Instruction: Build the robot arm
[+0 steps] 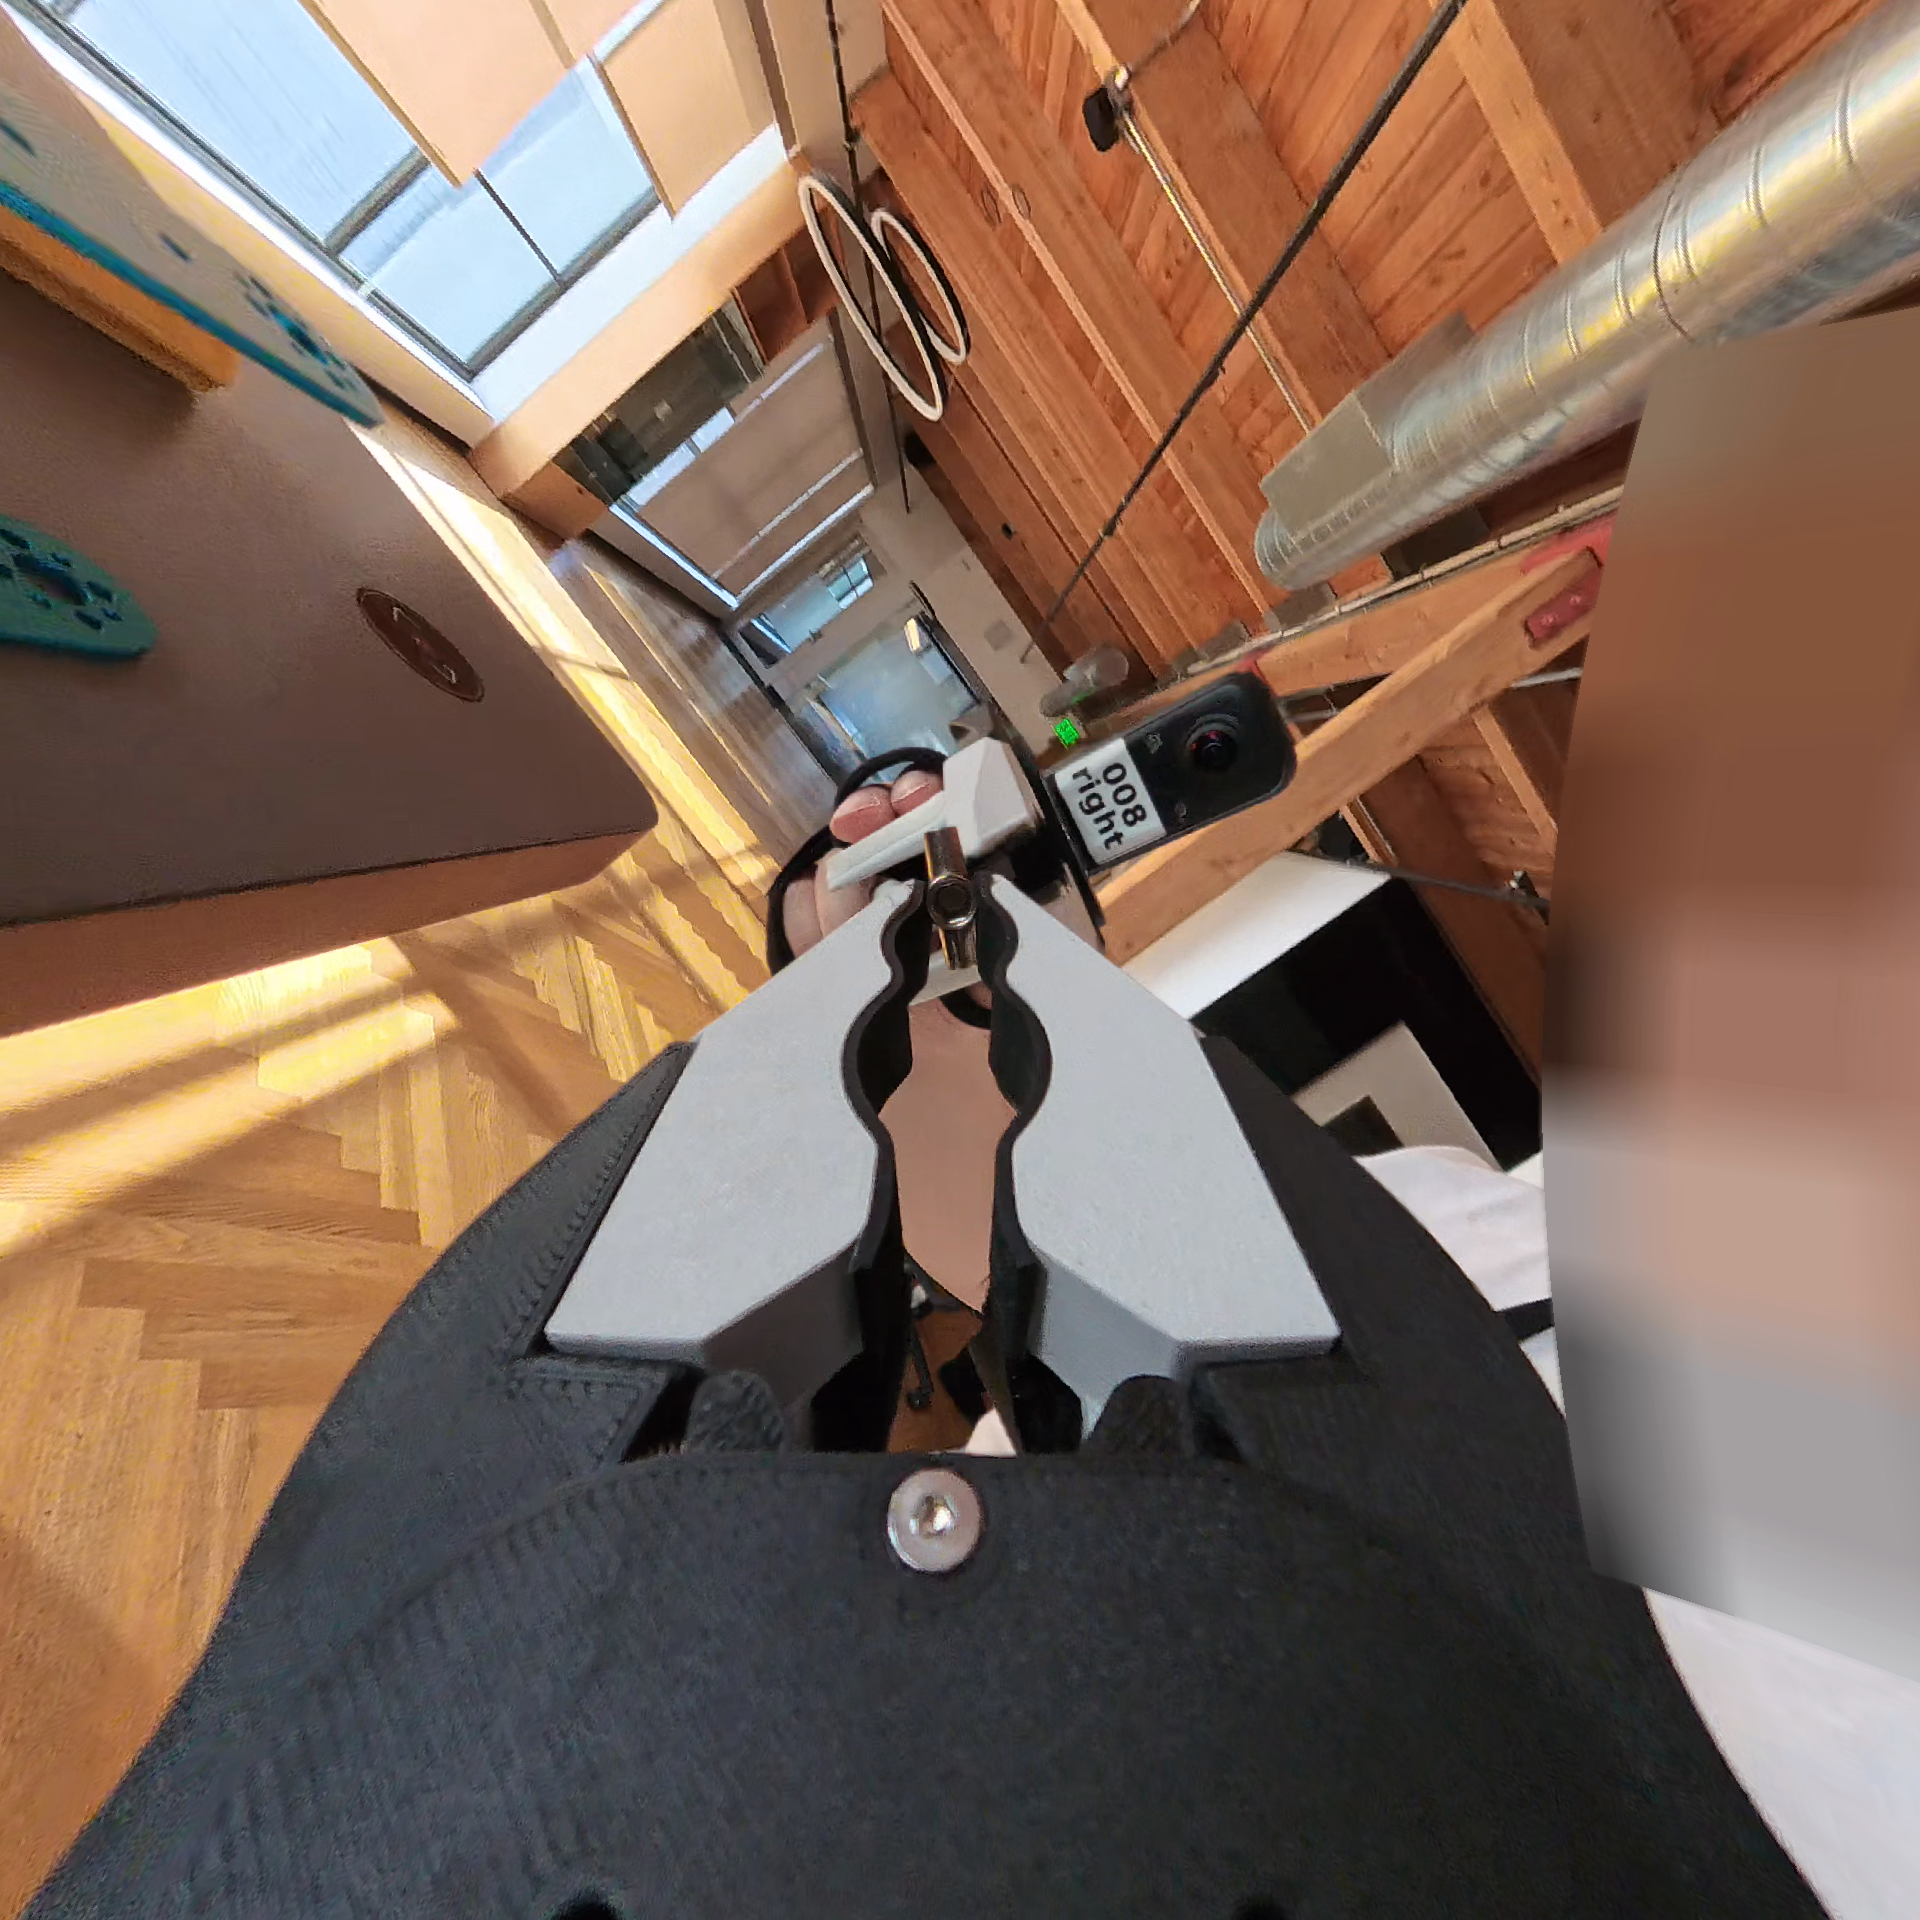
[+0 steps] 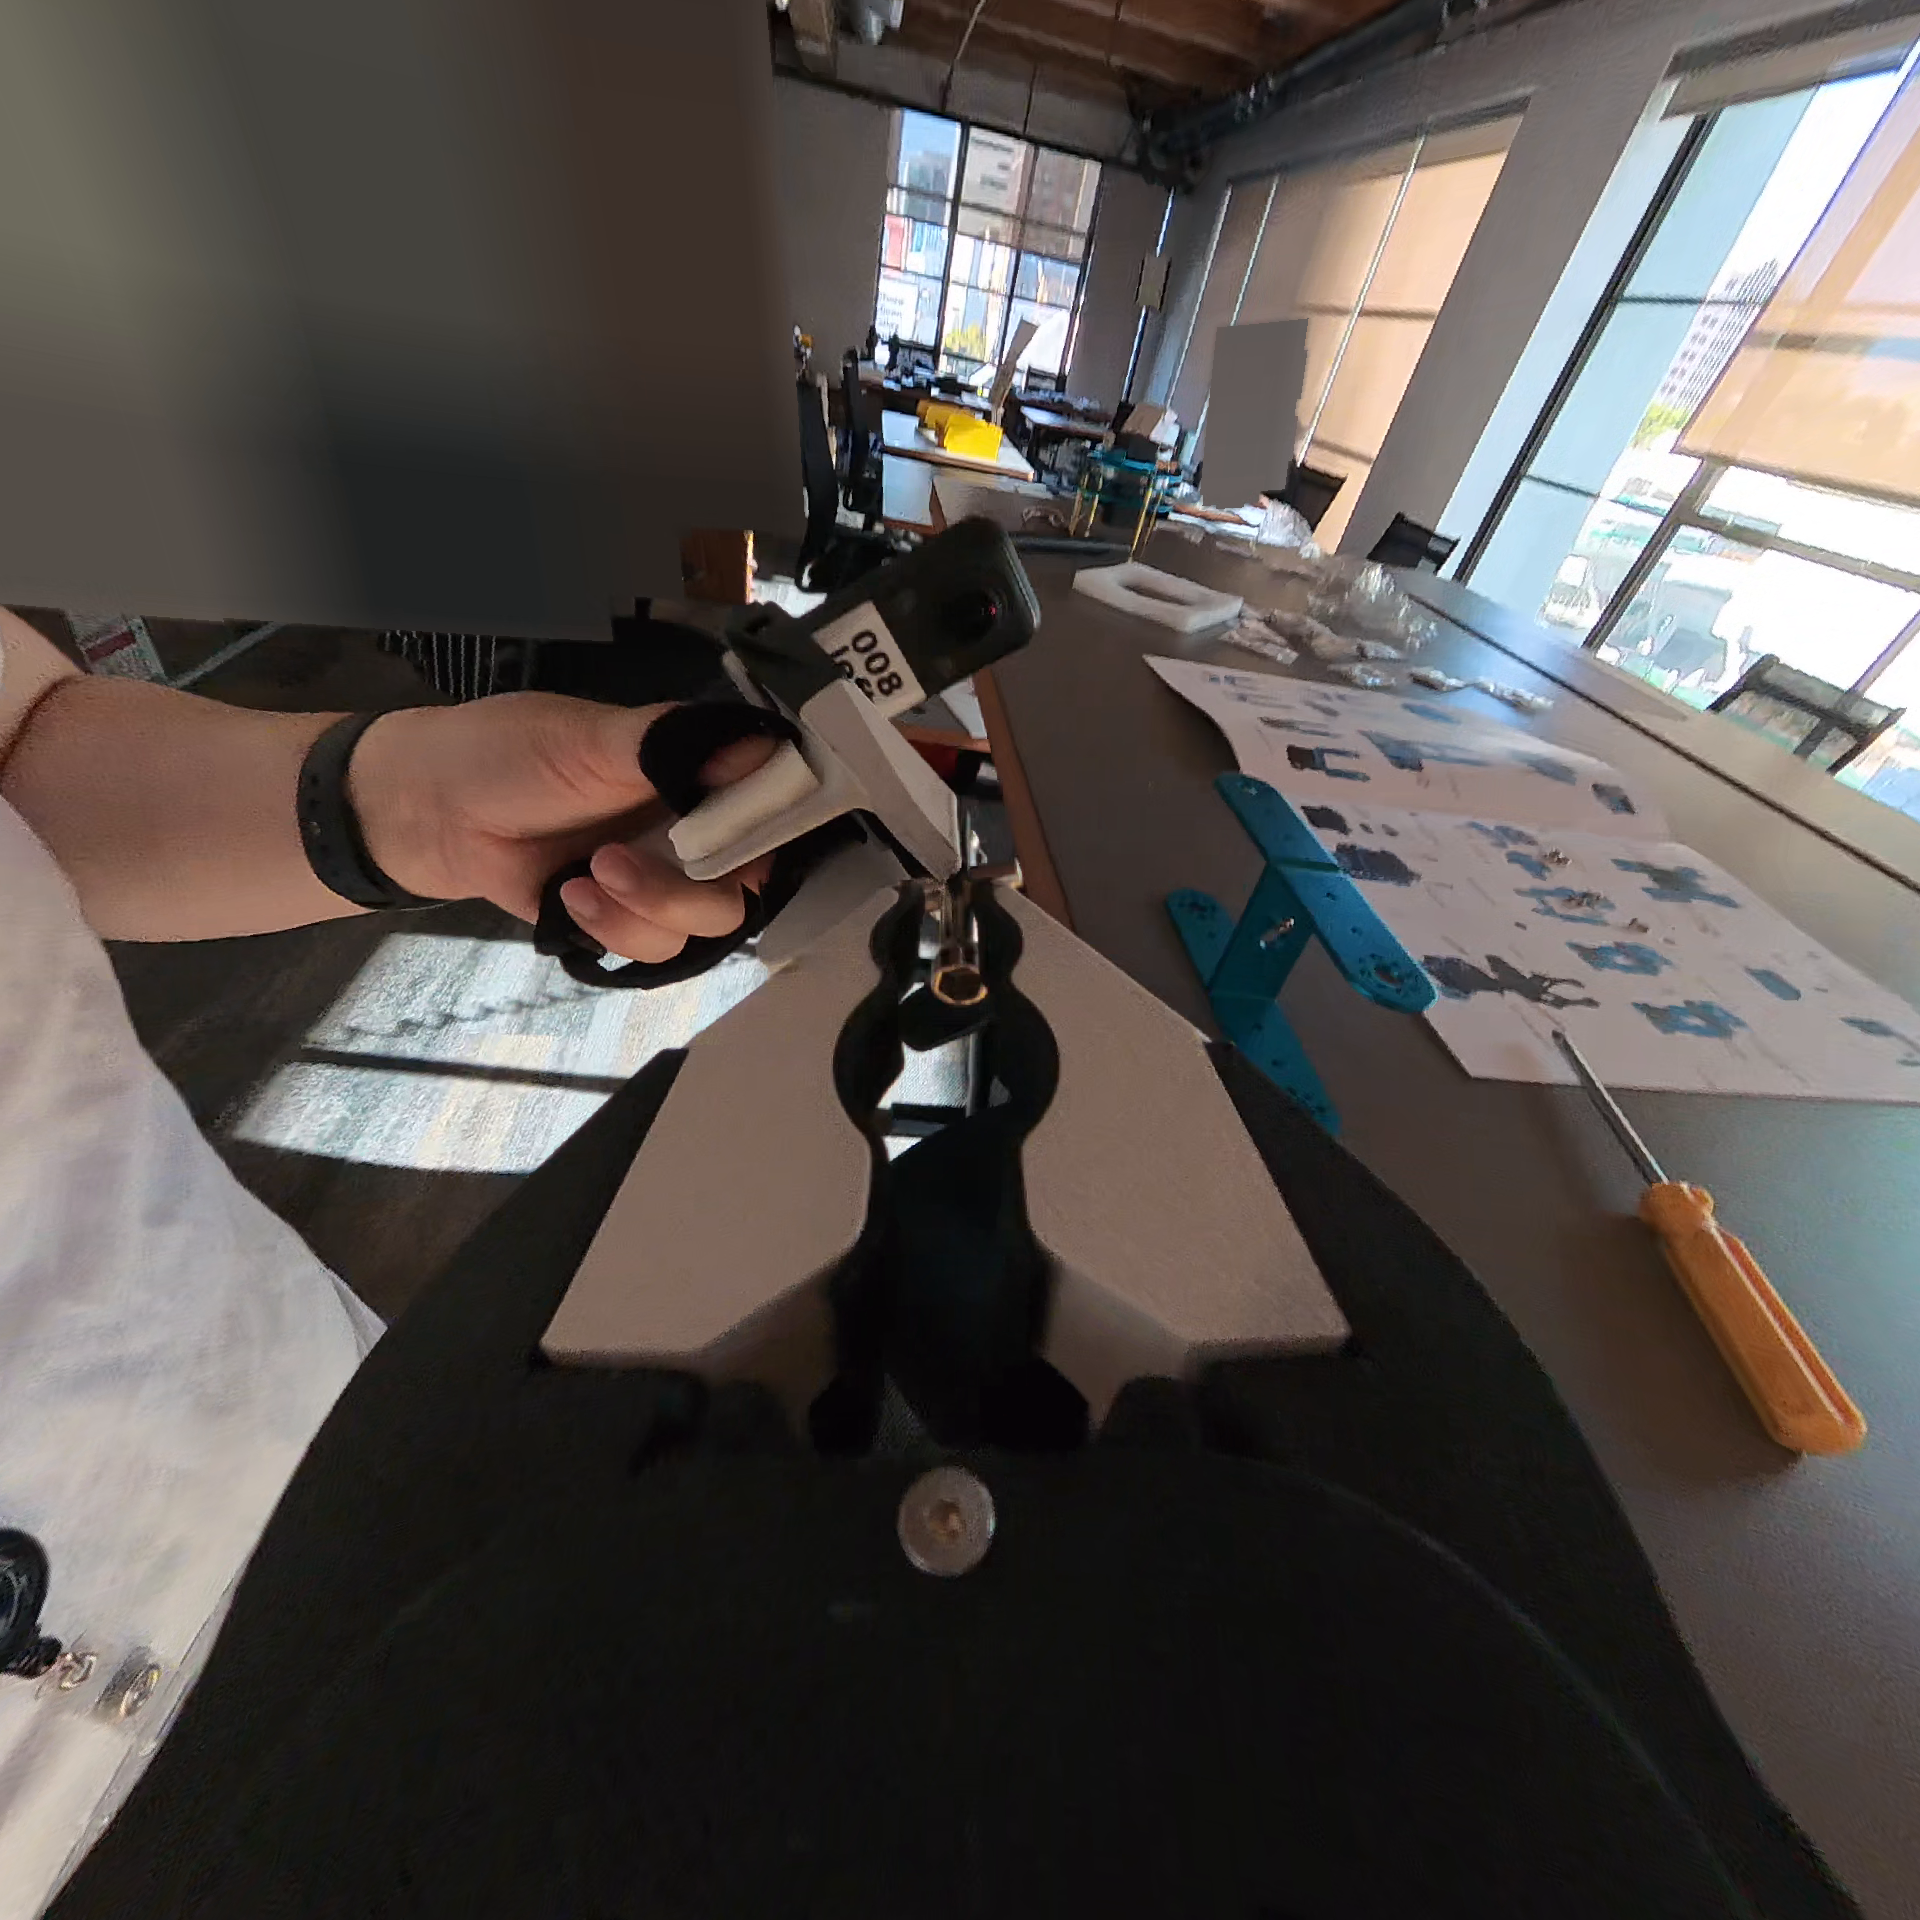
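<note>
Two grippers meet tip to tip in the air, just off the edge of the surface (image 2: 1558, 1299). The left gripper (image 1: 948, 894) has its fingers clamped on a small metal piece (image 1: 948, 902). The right gripper (image 2: 951, 899) is likewise closed on a hex-ended metal piece. Whether these are one part or two joined I cannot tell. On the surface, well apart from both, lie a blue bracket (image 2: 1283, 935), printed sheets (image 2: 1558, 831) and an orange-handled screwdriver (image 2: 1745, 1320). Farther off are a white foam tray (image 2: 1153, 603) and yellow bins (image 2: 961, 426), whose contents are too distant to tell.
</note>
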